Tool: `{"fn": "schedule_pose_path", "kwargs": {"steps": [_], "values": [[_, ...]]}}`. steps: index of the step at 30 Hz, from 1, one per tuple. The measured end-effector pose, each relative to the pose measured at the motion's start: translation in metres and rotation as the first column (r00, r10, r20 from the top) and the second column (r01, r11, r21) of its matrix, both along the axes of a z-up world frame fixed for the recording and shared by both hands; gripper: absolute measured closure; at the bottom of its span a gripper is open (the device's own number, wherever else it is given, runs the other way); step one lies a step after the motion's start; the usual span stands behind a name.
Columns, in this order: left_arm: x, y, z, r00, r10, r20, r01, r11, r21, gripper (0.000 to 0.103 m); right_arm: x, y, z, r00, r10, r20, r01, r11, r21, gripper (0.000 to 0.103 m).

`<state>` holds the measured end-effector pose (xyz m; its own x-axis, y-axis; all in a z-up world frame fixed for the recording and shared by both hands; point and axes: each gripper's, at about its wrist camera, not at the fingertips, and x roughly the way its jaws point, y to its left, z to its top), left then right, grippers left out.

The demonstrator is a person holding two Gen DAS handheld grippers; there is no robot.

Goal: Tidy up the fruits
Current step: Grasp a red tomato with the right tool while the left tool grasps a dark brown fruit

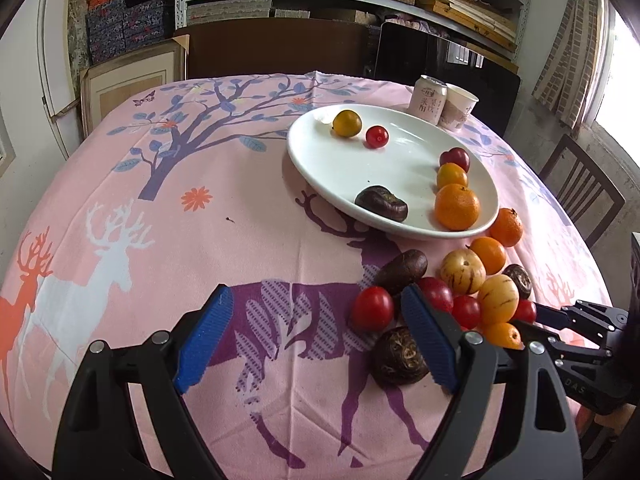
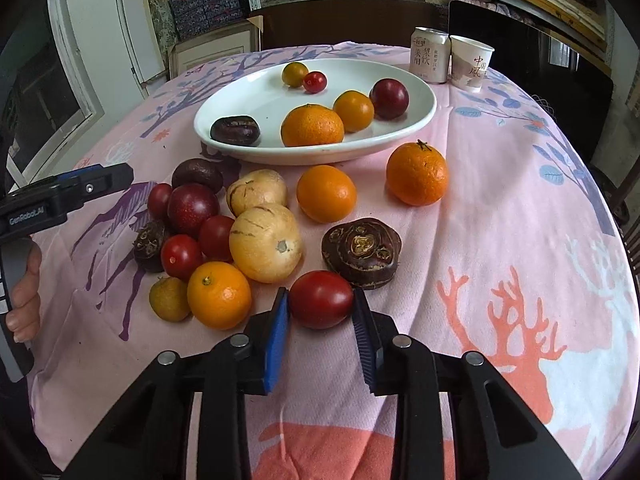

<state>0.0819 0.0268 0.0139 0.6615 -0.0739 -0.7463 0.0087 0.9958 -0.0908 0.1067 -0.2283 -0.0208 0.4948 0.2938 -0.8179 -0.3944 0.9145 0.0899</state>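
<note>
Red tomato (image 2: 321,299): on pink tablecloth (image 2: 500,208), nearest fruit of loose pile, clasped between blue pads of right gripper (image 2: 321,330). White plate (image 2: 256,96): beyond pile, holding six fruits, including mandarin (image 2: 312,125) and dark water chestnut (image 2: 234,130). Left gripper (image 1: 316,336): jaws spread wide, holding nothing, beside pile. Can (image 2: 429,54), paper cup (image 2: 470,63): behind plate.

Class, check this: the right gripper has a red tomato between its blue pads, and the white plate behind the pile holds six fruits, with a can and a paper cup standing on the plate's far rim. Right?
One slip: the can and paper cup stand on the tablecloth behind the white plate, not on its rim, as the right wrist view shows. The right gripper does bracket the red tomato.
</note>
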Motion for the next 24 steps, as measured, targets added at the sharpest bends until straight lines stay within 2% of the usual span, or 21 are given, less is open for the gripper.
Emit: {"fn": "schedule_pose_path", "kwargs": {"steps": [2,8,10,15,17,20,22,24], "values": [[-0.006,-0.001,-0.002,1.0,-0.013,-0.005,0.013,1.0,0.013,0.021,-0.002,0.001,0.002,1.0,0.005,0.01,-0.005,1.0,-0.009,0.071],[-0.018,-0.018,-0.012,0.995,-0.094,-0.036,0.096,0.993,0.068,0.025,-0.008,-0.016,0.013,1.0,-0.016,0.026,0.014,0.998,0.058,0.071],[-0.019,-0.026,-0.015,0.992,-0.115,-0.047,0.119,0.99,0.081,0.03,-0.01,-0.021,0.013,1.0,-0.021,0.023,0.019,0.997,0.069,0.071],[-0.017,-0.041,-0.024,0.986,-0.151,-0.066,0.157,0.984,0.087,0.034,-0.016,-0.03,0.017,0.999,-0.027,0.029,0.024,0.995,0.092,0.071],[-0.015,-0.047,-0.027,0.982,-0.172,-0.08,0.179,0.98,0.083,0.037,-0.017,-0.031,0.02,0.999,-0.024,0.036,0.02,0.995,0.097,0.071],[-0.012,-0.058,-0.036,0.974,-0.192,-0.123,0.204,0.975,0.086,0.049,-0.019,-0.032,0.023,0.999,-0.021,0.044,0.016,0.994,0.108,0.071],[-0.012,-0.064,-0.039,0.972,-0.202,-0.117,0.215,0.971,0.105,0.058,-0.021,-0.033,0.024,0.999,-0.018,0.047,0.013,0.994,0.111,0.071],[-0.011,-0.063,-0.039,0.972,-0.205,-0.115,0.216,0.972,0.089,0.061,-0.023,-0.033,0.024,0.999,-0.016,0.048,0.011,0.993,0.115,0.071]]}}
